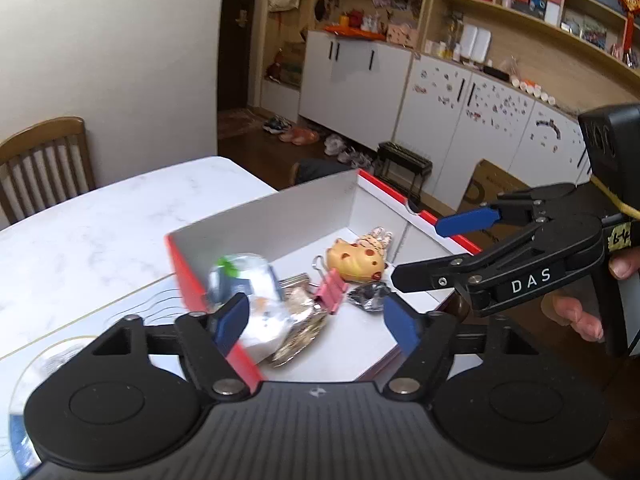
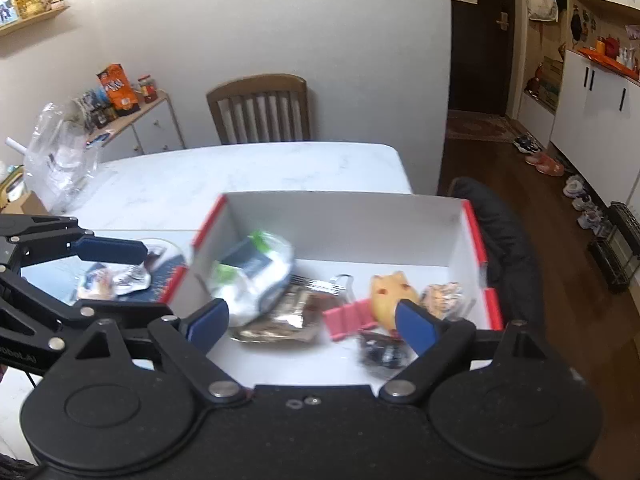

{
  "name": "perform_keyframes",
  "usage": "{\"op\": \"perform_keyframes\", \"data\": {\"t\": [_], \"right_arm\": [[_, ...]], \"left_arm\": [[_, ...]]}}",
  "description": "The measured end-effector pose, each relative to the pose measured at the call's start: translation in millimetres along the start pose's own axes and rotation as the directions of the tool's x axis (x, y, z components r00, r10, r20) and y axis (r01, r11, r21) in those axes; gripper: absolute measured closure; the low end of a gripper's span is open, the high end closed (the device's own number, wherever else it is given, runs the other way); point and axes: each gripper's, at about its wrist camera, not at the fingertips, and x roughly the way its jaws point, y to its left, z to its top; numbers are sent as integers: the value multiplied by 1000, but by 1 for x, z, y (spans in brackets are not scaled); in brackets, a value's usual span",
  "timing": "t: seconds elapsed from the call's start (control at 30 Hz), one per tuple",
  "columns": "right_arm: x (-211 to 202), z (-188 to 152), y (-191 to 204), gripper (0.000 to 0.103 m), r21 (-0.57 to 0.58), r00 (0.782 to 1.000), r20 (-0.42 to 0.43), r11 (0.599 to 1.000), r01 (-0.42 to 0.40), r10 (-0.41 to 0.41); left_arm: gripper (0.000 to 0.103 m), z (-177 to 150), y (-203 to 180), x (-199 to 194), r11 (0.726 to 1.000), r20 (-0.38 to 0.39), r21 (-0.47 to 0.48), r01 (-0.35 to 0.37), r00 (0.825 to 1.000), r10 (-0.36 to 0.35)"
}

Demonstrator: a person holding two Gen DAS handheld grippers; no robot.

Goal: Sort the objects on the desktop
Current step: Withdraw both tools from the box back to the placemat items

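Note:
A red-and-white open box [image 1: 360, 200] [image 2: 460, 240] sits on the white table. Inside lie a foil packet [image 1: 300, 328] [image 2: 288, 316], a pink binder clip [image 1: 330, 294] [image 2: 348, 316], a yellow toy [image 1: 354, 260] [image 2: 390, 294], a snack bag [image 2: 444, 298] and a black wrapper [image 1: 368, 294] [image 2: 382, 354]. A white packet [image 1: 256, 280] [image 2: 252, 276] shows blurred at the box's left end, with no pads on it. My left gripper [image 1: 316, 324] [image 2: 156, 284] stands open over the box's near left. My right gripper [image 2: 312, 326] [image 1: 416, 252] is open above the box's near side.
A clear plate [image 2: 176, 256] with crumpled wrappers [image 2: 116, 280] lies left of the box. A wooden chair [image 2: 260, 108] [image 1: 40, 164] stands at the table's far side. A plastic bag [image 2: 60, 152] is at the far left. A dark seat [image 2: 508, 248] is right of the box.

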Motion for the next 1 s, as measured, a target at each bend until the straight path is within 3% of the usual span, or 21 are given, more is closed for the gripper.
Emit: {"op": "perform_keyframes", "data": {"t": [0.4, 0.53, 1.0], "right_arm": [[3, -4, 83, 4, -65, 998, 21, 996, -62, 64], [10, -4, 109, 4, -78, 997, 19, 994, -74, 76], [47, -21, 187, 4, -125, 996, -30, 989, -82, 79]], "left_arm": [[15, -30, 64, -59, 996, 49, -79, -50, 997, 54], [2, -42, 90, -68, 992, 47, -101, -78, 995, 83], [0, -95, 166, -81, 990, -10, -96, -103, 995, 102]]}}
